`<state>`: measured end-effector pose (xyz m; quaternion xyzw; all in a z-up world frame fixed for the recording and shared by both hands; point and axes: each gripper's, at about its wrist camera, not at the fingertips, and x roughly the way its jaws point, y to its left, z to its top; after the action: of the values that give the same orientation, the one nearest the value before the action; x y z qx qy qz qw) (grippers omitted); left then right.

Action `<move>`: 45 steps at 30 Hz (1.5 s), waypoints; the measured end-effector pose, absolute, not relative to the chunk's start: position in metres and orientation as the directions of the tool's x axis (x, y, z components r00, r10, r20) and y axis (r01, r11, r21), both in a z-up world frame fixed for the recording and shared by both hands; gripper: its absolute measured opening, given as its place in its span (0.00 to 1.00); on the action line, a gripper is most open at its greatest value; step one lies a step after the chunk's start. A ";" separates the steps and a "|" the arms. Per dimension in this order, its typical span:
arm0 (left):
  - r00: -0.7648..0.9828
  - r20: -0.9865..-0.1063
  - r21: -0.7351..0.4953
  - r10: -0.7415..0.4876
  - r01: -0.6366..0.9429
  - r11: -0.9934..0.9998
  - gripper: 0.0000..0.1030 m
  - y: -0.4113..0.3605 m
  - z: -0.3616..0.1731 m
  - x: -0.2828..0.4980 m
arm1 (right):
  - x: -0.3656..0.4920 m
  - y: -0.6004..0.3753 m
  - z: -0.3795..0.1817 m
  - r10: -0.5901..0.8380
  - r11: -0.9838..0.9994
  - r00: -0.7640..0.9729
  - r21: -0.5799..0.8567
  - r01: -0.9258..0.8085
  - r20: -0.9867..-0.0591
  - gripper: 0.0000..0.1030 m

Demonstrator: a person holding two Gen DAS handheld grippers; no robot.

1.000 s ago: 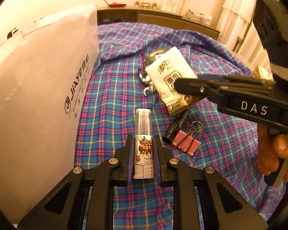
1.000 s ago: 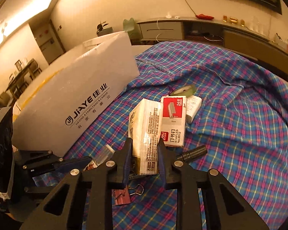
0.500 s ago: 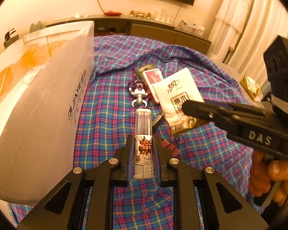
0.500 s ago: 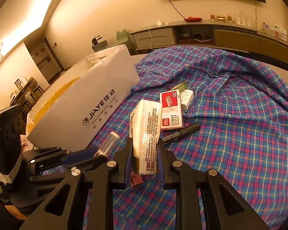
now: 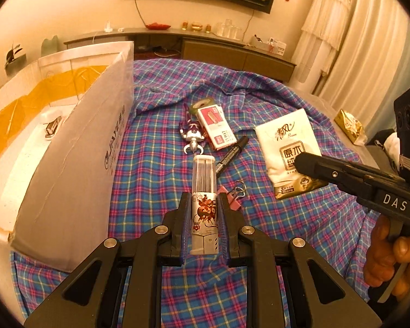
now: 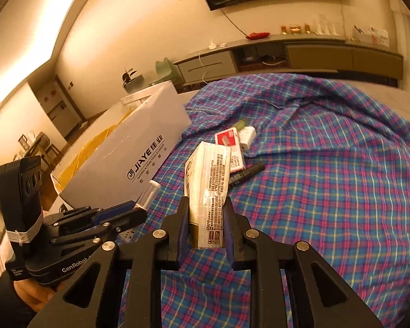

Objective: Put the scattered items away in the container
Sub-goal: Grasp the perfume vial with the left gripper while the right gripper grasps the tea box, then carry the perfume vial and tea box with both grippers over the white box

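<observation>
My left gripper (image 5: 204,202) is shut on a small tube (image 5: 204,180) with a clear cap and a printed label, held above the plaid cloth. The open white cardboard box (image 5: 76,147) stands just left of it, its yellow-lined inside in view. In the right wrist view my right gripper (image 6: 207,205) is shut on a white and gold tissue pack (image 6: 209,169), lifted off the cloth and tilted. The left gripper (image 6: 134,213) with the tube (image 6: 150,191) shows at lower left, in front of the box (image 6: 128,150). From the left wrist view the tissue pack (image 5: 284,139) hangs from the right gripper (image 5: 309,161).
On the plaid cloth (image 5: 155,164) lie a red staple box (image 5: 216,125), a black marker (image 5: 231,155), a pink binder clip (image 5: 232,196), a silver toy keychain (image 5: 191,136) and a green tape roll (image 5: 202,104). A gold packet (image 5: 350,125) sits far right. A small dark item (image 5: 52,128) lies inside the box.
Both grippers have risen with their loads. The left view now looks into the box. The right gripper has rolled and carried the tissue pack up off the cloth.
</observation>
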<state>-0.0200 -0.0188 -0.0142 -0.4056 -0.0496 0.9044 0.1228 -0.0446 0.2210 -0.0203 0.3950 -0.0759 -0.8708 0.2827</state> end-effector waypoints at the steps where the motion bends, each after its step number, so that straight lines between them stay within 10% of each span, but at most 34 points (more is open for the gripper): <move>1: -0.642 -0.720 -0.188 0.262 -0.183 -0.965 0.19 -0.018 -0.014 -0.018 | -0.043 0.223 -0.021 -0.553 -0.829 -0.526 0.363 0.426 -0.646 0.23; 45: -0.790 -0.525 -0.346 0.317 -0.142 -0.927 0.19 -0.079 0.076 0.077 | 0.047 0.155 0.055 -0.659 -0.721 -0.482 0.304 0.622 -0.577 0.23</move>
<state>0.0765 -0.0790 0.0760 -0.3000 -0.1457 0.9347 0.1229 0.0474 0.1549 0.0550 0.3467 -0.0265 -0.8605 0.3723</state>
